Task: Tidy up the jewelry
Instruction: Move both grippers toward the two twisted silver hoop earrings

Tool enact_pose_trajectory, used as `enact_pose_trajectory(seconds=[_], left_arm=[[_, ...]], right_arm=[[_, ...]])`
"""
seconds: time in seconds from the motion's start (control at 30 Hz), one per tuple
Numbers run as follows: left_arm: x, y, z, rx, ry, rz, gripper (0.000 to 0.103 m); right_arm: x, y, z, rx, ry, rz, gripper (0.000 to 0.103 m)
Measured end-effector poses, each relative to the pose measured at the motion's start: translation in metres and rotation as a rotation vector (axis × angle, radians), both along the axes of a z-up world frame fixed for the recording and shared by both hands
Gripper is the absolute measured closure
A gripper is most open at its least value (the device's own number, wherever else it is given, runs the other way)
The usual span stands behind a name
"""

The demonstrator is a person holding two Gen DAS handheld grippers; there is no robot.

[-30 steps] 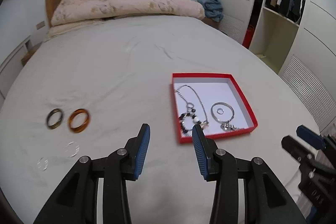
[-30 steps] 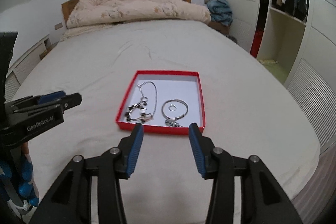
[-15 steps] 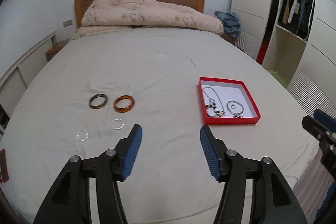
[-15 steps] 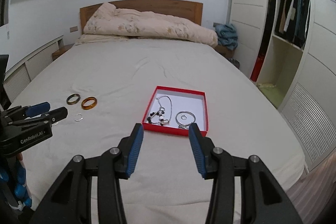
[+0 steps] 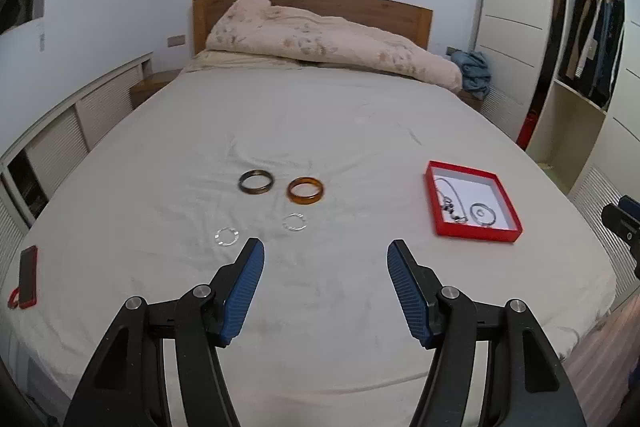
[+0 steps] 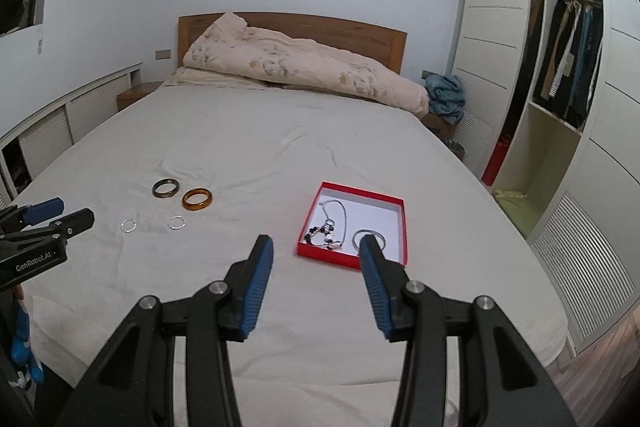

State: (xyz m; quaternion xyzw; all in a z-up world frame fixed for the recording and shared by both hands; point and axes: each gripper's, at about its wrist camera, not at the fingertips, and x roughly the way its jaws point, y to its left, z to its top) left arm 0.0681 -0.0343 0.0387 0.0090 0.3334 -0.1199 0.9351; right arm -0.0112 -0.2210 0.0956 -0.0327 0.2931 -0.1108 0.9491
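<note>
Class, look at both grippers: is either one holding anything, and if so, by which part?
Nothing is held. The left gripper, jaws opening, and the right gripper are both empty.

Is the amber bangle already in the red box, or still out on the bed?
Out. The amber bangle lies on the bedsheet beside the dark bangle, well clear of the red box.

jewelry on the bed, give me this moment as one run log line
box: red box holds necklace, bracelet | loose: dark bangle, amber bangle, two clear rings | left hand-held gripper: opening, empty | right hand-held gripper: open, empty
</note>
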Motion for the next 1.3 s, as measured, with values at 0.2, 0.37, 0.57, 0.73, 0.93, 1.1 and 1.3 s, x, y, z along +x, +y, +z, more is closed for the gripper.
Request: enact_pose_trajectory(seconds=[0.2, 0.37, 0.57, 0.73, 0.93, 1.1, 1.3], left_arm=[[-0.001, 0.032, -0.010, 0.038, 0.031, 0.061, 0.031], [0.010, 0.066, -0.023, 0.048, 0.060, 0.132, 0.028], [0.032, 0.102, -0.051, 0.035, 0.110, 0.205, 0.028], [0.064, 0.112, -0.080, 0.038, 0.153, 0.222, 0.028], [0.118, 0.114, -0.123, 0.064, 0.208, 0.215, 0.031], [0.169, 0.106, -0.159, 0.092, 0.244, 0.198, 0.031], [0.210, 0.100, -0.195, 0.135, 0.275, 0.184, 0.031]], right_arm=[[0.008, 0.017, -0.003, -0.005, 0.009, 0.052, 0.060], [0.023, 0.028, -0.012, 0.031, 0.021, 0.127, 0.060], [0.051, 0.039, -0.033, 0.115, 0.048, 0.215, 0.060], [0.088, 0.052, -0.065, 0.196, 0.107, 0.291, 0.060], [0.154, 0.072, -0.119, 0.234, 0.220, 0.371, 0.060], [0.210, 0.090, -0.164, 0.275, 0.280, 0.442, 0.060], [0.275, 0.119, -0.209, 0.280, 0.331, 0.518, 0.060]])
